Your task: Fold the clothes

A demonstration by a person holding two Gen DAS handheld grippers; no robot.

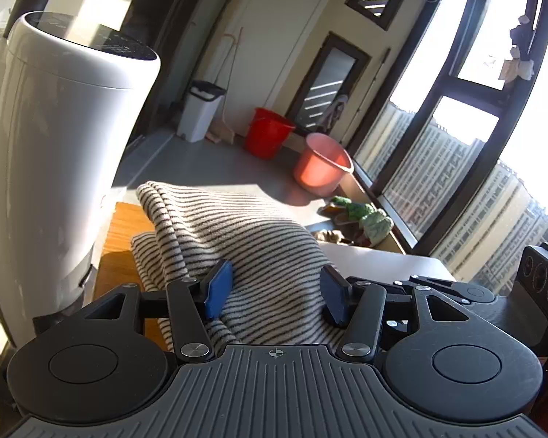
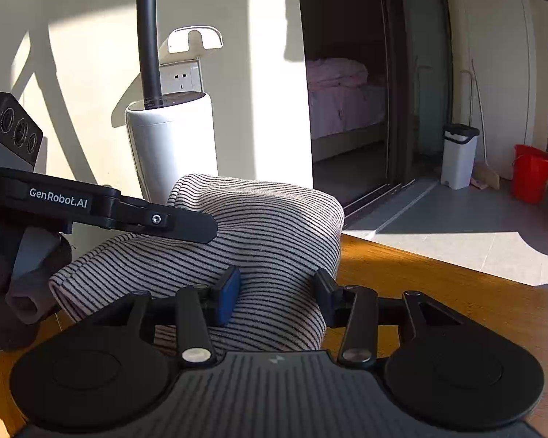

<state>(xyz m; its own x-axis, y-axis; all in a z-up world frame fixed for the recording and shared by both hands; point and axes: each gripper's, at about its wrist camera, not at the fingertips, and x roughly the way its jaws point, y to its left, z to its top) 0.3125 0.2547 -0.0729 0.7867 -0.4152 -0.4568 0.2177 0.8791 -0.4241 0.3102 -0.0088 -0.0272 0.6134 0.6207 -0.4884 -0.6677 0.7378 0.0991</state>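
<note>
Home balcony, bed [image 2: 341, 87], red bucket [image 1: 266, 132]

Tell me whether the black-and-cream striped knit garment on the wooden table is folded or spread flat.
Folded, loosely: the black-and-cream striped knit garment lies doubled into a thick, rounded bundle with layered edges on the wooden table, not spread flat.

A tall white cylindrical appliance [image 1: 65, 153] stands beside the wooden table [image 2: 438, 292]. On the grey floor sit a white bin with a dark lid [image 1: 202, 111], a red bucket [image 1: 266, 131] and a pink bucket [image 1: 323, 169]. Green items, possibly slippers [image 1: 361, 219], lie by the window [image 1: 467, 168]
</note>
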